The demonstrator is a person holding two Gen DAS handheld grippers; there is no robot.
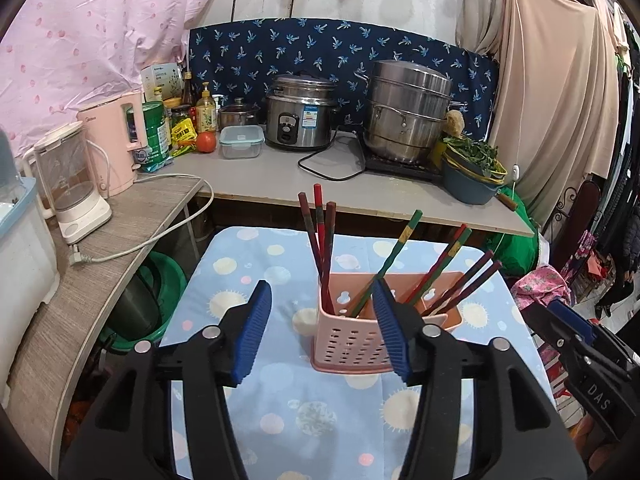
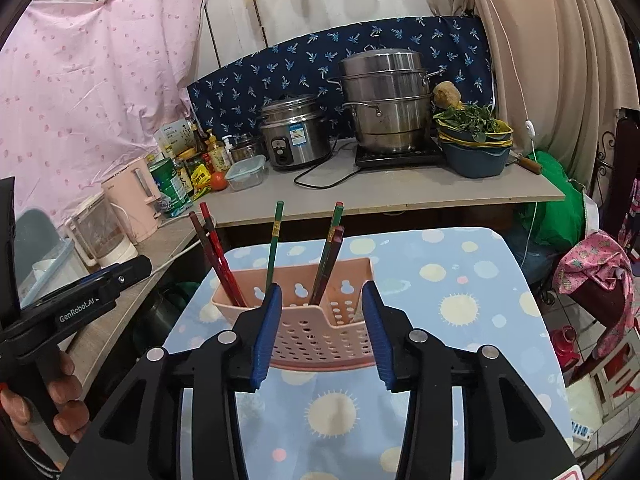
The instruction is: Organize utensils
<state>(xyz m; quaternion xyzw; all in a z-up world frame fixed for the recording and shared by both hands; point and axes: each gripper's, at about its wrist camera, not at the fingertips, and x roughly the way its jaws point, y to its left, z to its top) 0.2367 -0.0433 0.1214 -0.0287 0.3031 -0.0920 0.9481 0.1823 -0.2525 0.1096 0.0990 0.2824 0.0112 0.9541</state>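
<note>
We are holding the left gripper (image 1: 322, 300) with its blue pads apart and nothing between them, just in front of the pink utensil holder (image 1: 352, 344). The right gripper (image 2: 324, 304) is also standing open and empty, and we are pointing it at the same holder from the other side. The holder is standing upright on the small table with the blue cloth (image 1: 320, 420). The chopsticks (image 1: 320, 248) are leaning inside its compartments, some dark red ones at the left end and some green and red ones (image 1: 436, 272) further right. Behind the table we are seeing a counter (image 1: 280, 172) with a rice cooker (image 1: 300, 116) and a steel steamer pot (image 1: 408, 112).
</note>
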